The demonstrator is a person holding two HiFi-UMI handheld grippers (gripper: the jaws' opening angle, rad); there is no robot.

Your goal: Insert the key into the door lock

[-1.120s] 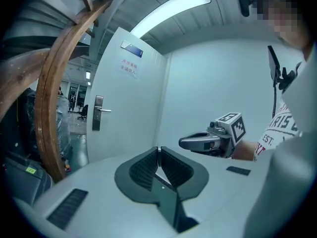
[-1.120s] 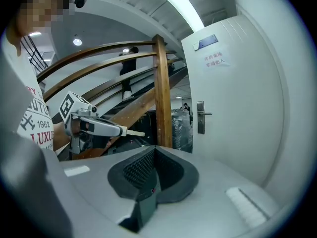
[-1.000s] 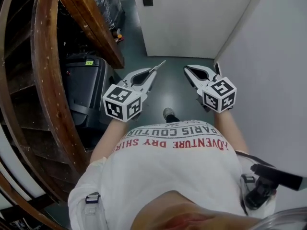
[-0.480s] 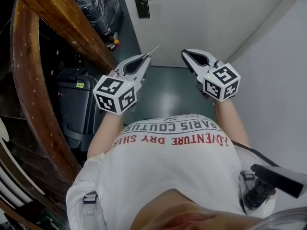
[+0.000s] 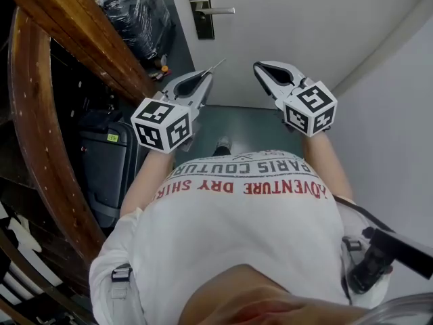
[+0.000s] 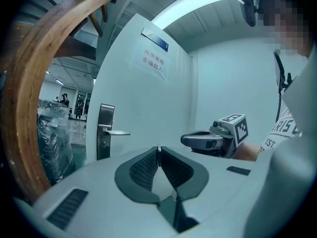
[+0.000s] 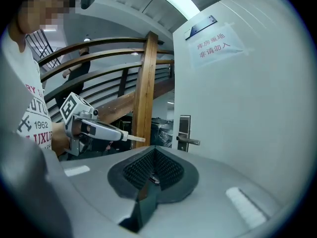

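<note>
Key [image 5: 216, 66] is clamped in left gripper [image 5: 206, 76]; right gripper [image 5: 259, 67] is closed together. Door lock [image 5: 200, 9] is crowded at left by wooden beam [image 5: 88, 32] and suitcase [image 5: 108, 168].

Wooden stair rail [image 5: 37, 114], black suitcase [image 5: 108, 175], plastic-wrapped bundle [image 5: 135, 12]

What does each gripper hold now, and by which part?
The left gripper pinches the key by its rear end, blade sticking out. The right gripper is shut, empty.

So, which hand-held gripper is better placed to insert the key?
Left: the left hand-held gripper holds the key and is on the lock plate's side; the right hand-held gripper is shut and empty.
</note>
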